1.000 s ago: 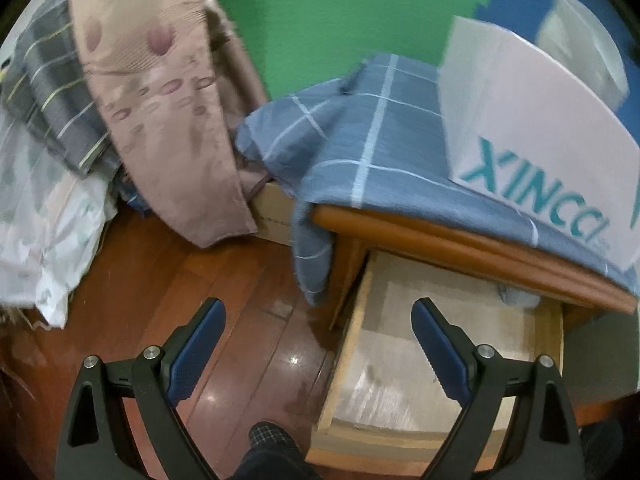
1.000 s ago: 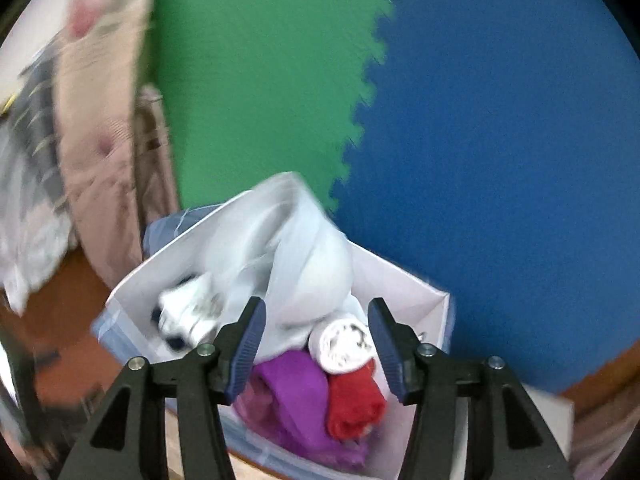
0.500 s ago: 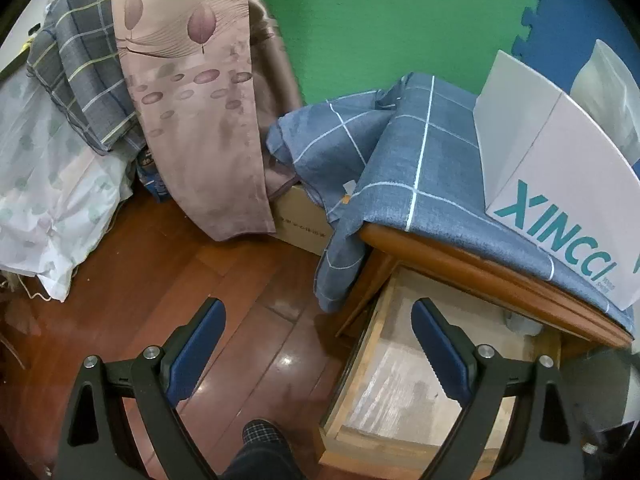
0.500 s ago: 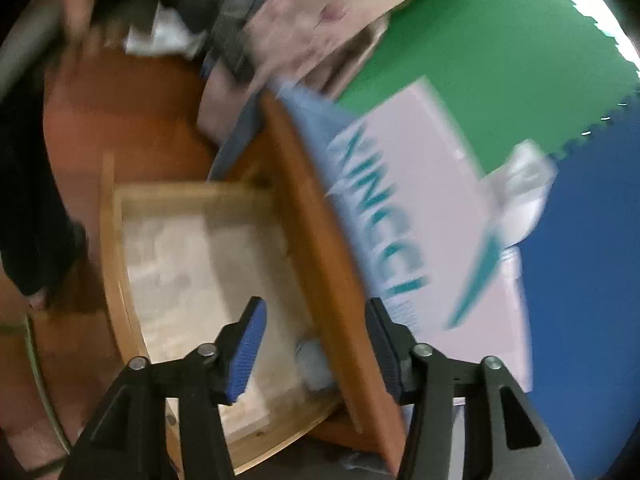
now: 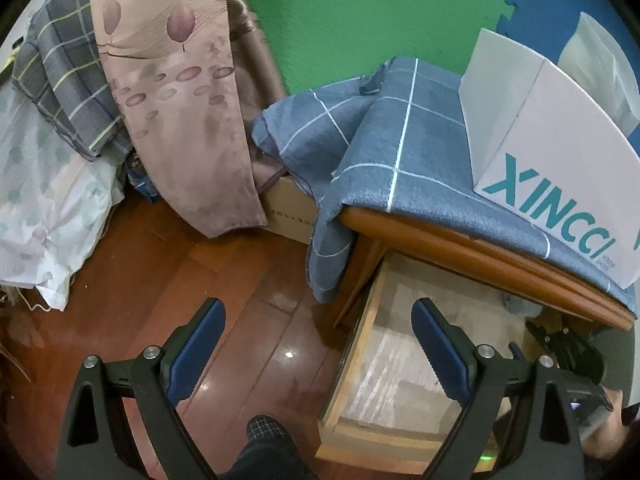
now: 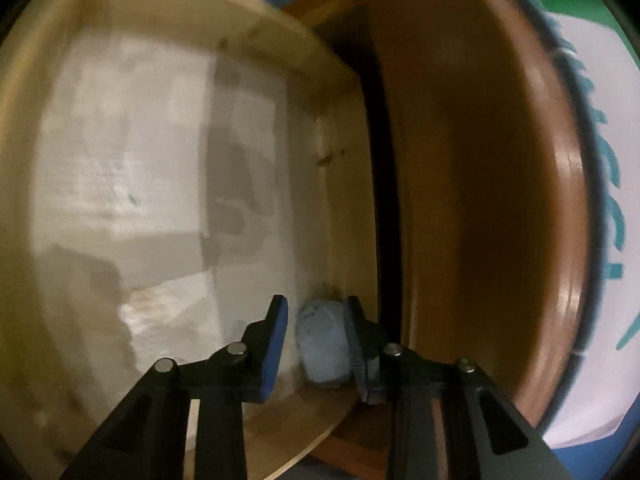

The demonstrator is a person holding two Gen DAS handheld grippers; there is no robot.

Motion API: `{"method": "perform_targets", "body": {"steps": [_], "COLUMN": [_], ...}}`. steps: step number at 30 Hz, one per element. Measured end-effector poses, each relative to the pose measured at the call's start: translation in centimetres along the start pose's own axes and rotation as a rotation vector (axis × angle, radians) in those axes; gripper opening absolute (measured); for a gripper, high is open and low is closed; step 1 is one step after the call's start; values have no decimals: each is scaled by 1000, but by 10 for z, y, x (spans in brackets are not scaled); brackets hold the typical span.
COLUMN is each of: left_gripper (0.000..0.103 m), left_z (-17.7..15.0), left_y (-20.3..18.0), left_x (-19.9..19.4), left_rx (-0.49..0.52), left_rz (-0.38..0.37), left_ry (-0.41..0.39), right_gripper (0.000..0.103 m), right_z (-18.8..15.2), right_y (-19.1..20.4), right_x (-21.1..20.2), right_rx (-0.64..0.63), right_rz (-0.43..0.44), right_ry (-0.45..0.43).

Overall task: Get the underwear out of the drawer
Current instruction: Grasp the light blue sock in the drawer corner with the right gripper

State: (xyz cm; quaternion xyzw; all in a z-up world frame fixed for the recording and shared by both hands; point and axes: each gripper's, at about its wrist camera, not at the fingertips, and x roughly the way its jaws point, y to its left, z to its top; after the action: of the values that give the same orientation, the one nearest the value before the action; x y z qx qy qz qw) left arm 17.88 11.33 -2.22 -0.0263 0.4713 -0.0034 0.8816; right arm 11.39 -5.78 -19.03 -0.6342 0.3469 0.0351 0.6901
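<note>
The wooden drawer (image 5: pixel 352 364) stands pulled open under the cloth-covered cabinet. A rolled light-blue underwear (image 6: pixel 322 344) lies in the drawer's corner by the cabinet front; a bit of it shows in the left wrist view (image 5: pixel 520 303). My right gripper (image 6: pixel 316 344) is down inside the drawer, open, its fingers on either side of the roll; I cannot tell if they touch it. It also shows in the left wrist view (image 5: pixel 568 352). My left gripper (image 5: pixel 316 344) is open and empty, held above the floor and the drawer's left edge.
A white XINCCI box (image 5: pixel 560 184) sits on the blue checked cloth (image 5: pixel 400 152) over the cabinet. Curtains (image 5: pixel 180 100), bedding (image 5: pixel 44 184) and a cardboard box (image 5: pixel 288 212) stand at the left. My foot (image 5: pixel 268 436) is on the wooden floor (image 5: pixel 224 280).
My right gripper swung from above the white box down into the drawer and now straddles the blue roll. The left gripper drew back a little and stays open.
</note>
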Motion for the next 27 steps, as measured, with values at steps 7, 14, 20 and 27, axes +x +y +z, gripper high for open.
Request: {"method": "perform_targets", "body": {"steps": [7, 14, 20, 27], "left_gripper": [93, 93, 93, 93], "left_z": [-1, -2, -3, -3], "left_y": [-6, -8, -7, -11], "left_x": [1, 0, 0, 1], "left_rx": [19, 31, 31, 38], "left_rz": [-13, -19, -26, -43], "left_ry": [8, 4, 8, 15], "right_gripper": [28, 25, 27, 48], "right_z": [-10, -16, -27, -35], "right_y": [21, 19, 32, 38], "right_x": [32, 63, 96, 123], "right_rx": [-124, -111, -206, -274], "right_rz": [-50, -31, -134, -193], "right_ry": [80, 141, 201, 209]}}
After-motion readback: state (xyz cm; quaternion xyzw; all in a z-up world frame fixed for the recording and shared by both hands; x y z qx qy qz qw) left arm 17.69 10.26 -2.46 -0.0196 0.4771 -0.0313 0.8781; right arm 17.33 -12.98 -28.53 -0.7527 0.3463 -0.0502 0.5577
